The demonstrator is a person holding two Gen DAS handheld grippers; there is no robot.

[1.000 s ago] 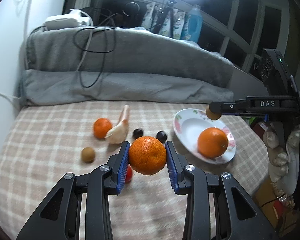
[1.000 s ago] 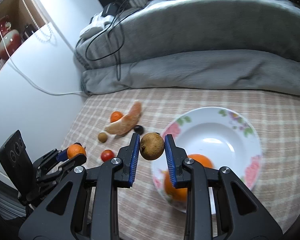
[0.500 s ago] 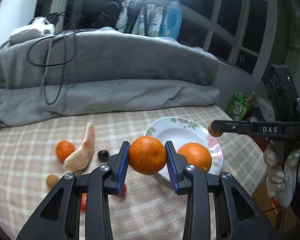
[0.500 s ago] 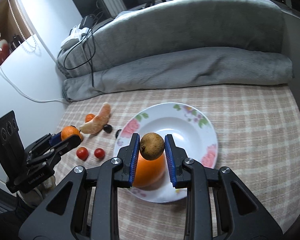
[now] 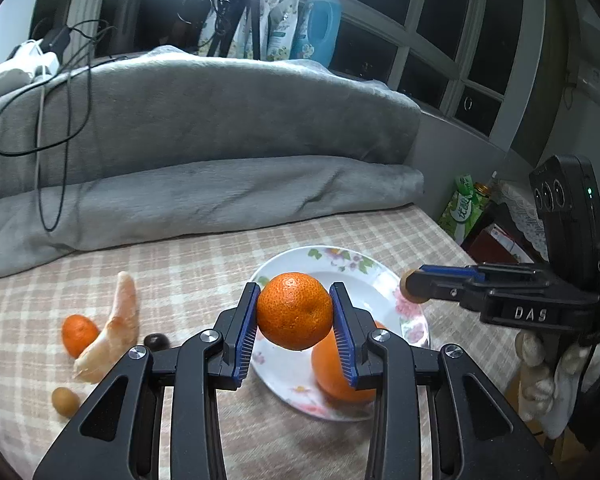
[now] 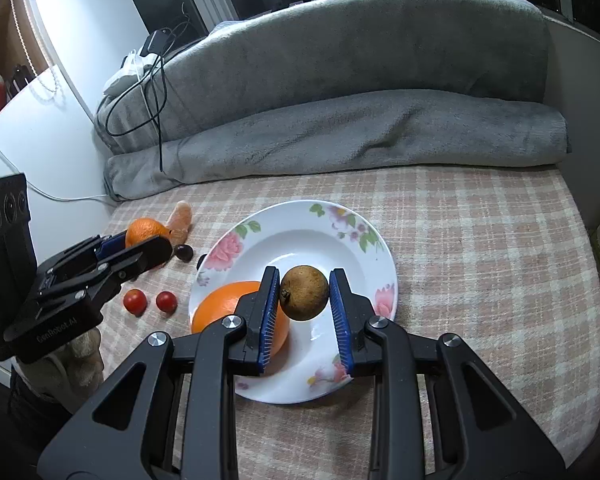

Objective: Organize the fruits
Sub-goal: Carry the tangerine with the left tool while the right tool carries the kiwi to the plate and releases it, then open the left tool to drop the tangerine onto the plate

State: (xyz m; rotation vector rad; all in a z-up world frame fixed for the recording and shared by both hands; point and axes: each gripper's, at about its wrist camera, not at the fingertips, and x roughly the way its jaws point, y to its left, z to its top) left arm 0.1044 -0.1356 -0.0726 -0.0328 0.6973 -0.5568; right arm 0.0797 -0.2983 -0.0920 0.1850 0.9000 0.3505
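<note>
My left gripper [image 5: 294, 318] is shut on a mandarin [image 5: 294, 310] and holds it above the near left rim of the flowered white plate [image 5: 339, 258]. My right gripper [image 6: 304, 300] is shut on a small brown fruit [image 6: 303, 297] above the plate [image 6: 300, 216]. A large orange [image 6: 220, 310] lies in the plate. On the checked cloth left of the plate lie a small mandarin [image 5: 78, 334], a peeled citrus segment [image 5: 114, 330], a dark fruit [image 5: 157, 341], a small brown fruit [image 5: 64, 401] and two cherry tomatoes [image 6: 136, 301].
A rolled grey blanket [image 5: 204, 196] runs along the back of the checked surface, with black cables [image 5: 48, 120] over it. The surface ends at the right, where packets [image 5: 463, 208] stand below. Bottles [image 5: 315, 20] line the window sill.
Both grippers have moved over the plate with their fruits still held: the left one swung right from the loose fruits, the right one came in further over the plate's middle.
</note>
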